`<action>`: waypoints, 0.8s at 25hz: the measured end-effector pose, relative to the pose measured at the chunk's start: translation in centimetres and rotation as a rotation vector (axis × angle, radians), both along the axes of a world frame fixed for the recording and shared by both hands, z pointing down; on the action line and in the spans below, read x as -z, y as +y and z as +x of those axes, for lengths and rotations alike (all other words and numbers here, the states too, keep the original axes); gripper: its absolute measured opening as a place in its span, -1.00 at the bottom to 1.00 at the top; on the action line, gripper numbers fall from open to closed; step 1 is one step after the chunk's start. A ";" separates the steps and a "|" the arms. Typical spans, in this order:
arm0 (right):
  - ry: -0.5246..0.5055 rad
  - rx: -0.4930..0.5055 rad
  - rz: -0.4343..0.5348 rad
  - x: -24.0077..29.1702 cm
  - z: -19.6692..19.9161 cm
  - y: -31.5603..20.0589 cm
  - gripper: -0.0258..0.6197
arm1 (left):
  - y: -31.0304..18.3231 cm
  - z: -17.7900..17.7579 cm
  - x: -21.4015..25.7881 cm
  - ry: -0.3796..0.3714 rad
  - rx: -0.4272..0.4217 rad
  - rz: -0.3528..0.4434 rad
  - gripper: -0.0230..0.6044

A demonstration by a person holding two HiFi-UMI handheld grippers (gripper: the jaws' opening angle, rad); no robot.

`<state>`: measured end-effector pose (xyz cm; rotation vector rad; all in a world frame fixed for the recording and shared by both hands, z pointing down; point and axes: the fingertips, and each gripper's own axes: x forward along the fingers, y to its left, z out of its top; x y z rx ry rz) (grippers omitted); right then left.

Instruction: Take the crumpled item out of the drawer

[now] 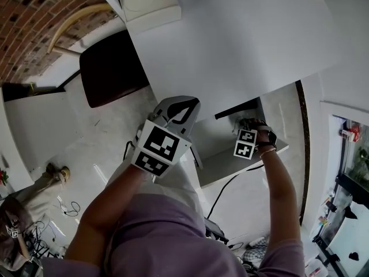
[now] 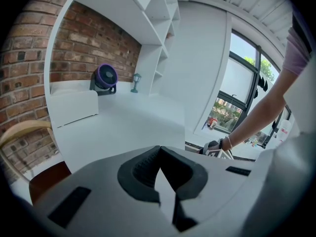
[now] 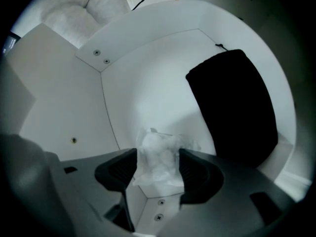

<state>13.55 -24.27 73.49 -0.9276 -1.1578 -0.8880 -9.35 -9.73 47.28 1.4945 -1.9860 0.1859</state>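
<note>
**Nothing to read here**

No words, brands or numbers that I can see. Only black-and-white square marker patterns on the white cube (image 1: 158, 149) of the left gripper (image 2: 160, 168) and on the smaller cube (image 1: 246, 143) of the right gripper (image 3: 157, 163).

Crumpled item (image 3: 158, 158) inside drawer (image 3: 148, 83)

1. Brick wall (image 2: 84, 48) at far left, behind a white desk (image 2: 133, 122).
2. White shelves (image 2: 160, 14) above the desk's far end.
3. Window (image 2: 239, 90) at right, daylit.
4. Dark chair (image 1: 109, 74) left of desk, on pale floor (image 1: 86, 131).
</note>
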 end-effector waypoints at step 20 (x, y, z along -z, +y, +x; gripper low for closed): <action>-0.095 0.032 0.074 -0.4 -0.6 -0.6 -0.42 | -0.3 0.5 -0.3 0.005 -0.009 -0.003 -0.93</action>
